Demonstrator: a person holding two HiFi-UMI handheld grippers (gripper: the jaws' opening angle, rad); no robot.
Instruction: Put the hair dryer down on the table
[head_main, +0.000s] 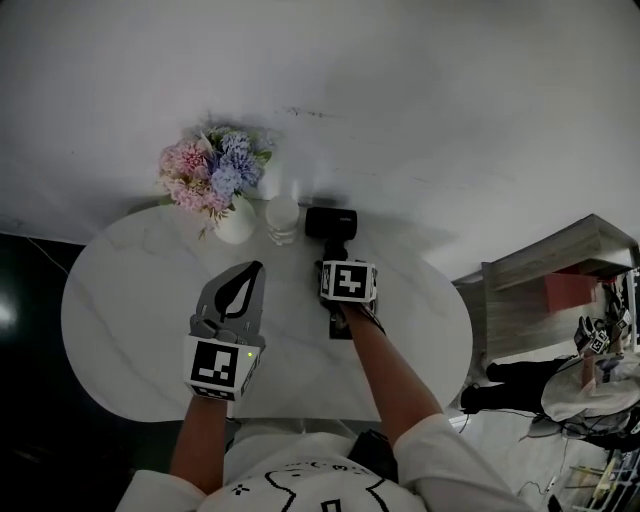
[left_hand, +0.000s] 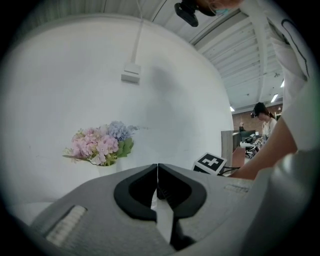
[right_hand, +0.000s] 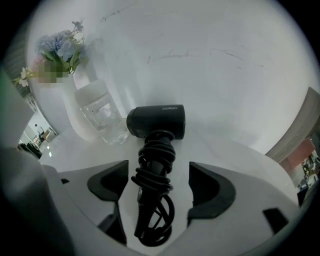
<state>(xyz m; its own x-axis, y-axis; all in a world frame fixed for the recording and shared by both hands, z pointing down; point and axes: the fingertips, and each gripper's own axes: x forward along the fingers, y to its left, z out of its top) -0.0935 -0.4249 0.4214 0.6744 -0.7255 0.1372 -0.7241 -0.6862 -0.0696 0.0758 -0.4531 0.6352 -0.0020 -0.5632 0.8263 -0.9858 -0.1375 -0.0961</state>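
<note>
1. The hair dryer is down on the table, lying flat near the far edge, just beside a glass jar and the flowers.
2. The right gripper stands wide open. The cord-wrapped handle lies between its jaws, pads clear of it.
3. The left gripper is closed on nothing, hovering over the near half of the table.
4. The placing looks done; what's left is pulling the right gripper away.
5. There's small pale print on the dryer's barrel, too small to read.
</note>
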